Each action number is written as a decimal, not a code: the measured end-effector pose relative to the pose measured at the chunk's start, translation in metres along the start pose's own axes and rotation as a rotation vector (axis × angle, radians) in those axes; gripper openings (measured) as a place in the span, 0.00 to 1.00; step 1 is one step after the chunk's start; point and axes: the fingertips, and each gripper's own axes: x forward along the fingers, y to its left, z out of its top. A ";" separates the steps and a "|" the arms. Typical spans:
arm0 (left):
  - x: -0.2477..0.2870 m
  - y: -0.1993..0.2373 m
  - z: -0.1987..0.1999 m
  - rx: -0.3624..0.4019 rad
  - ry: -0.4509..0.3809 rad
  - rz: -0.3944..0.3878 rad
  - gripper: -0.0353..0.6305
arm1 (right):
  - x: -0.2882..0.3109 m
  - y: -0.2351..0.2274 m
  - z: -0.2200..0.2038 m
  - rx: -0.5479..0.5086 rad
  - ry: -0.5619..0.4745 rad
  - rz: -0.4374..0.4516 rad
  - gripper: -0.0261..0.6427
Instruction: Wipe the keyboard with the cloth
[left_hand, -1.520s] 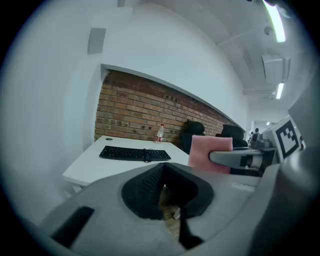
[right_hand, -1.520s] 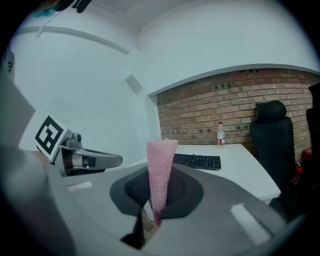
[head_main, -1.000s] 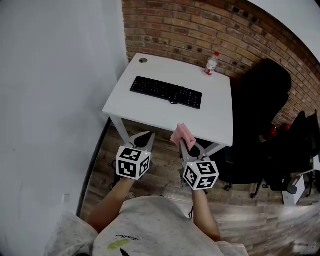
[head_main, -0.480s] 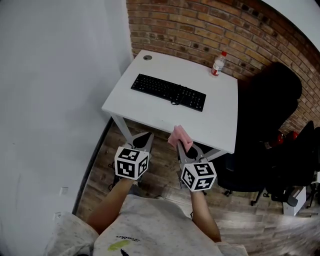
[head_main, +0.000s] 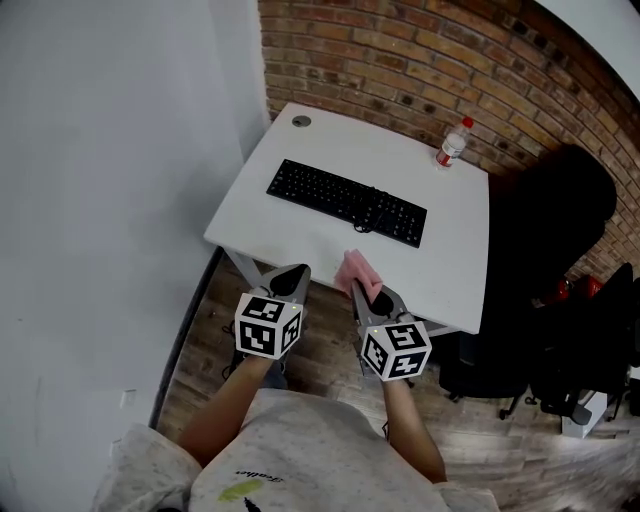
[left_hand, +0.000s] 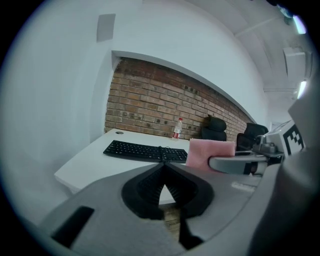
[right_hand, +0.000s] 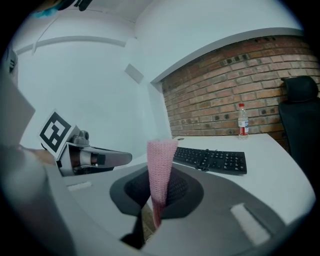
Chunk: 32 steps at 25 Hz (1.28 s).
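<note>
A black keyboard (head_main: 346, 202) lies across the middle of the white table (head_main: 300, 150), also seen in the left gripper view as the keyboard (left_hand: 145, 151) and in the right gripper view as the keyboard (right_hand: 212, 159). My right gripper (head_main: 368, 293) hovers short of the table's near edge, shut on a folded pink cloth (head_main: 358, 272) that stands up between its jaws; the cloth (right_hand: 160, 172) fills the middle of the right gripper view. My left gripper (head_main: 290, 281) hangs beside it, shut and holding nothing.
A clear water bottle with a red cap (head_main: 452, 143) stands at the table's far right corner by the brick wall. A small round grommet (head_main: 301, 121) sits at the far left corner. Black office chairs (head_main: 545, 270) crowd the right side. A white wall runs along the left.
Both grippers and the view have moved closer to the table; the keyboard and table sit lower and nearer in the head view. The cloth stays held in the right gripper.
</note>
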 end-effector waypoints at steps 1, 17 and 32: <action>0.005 0.011 0.004 0.001 0.004 -0.001 0.05 | 0.012 0.001 0.004 -0.003 0.003 0.001 0.08; 0.065 0.167 0.039 -0.046 0.081 -0.012 0.05 | 0.210 0.040 0.032 -0.092 0.121 0.047 0.08; 0.080 0.259 0.049 -0.061 0.131 -0.029 0.05 | 0.335 0.066 0.015 -0.179 0.221 0.061 0.08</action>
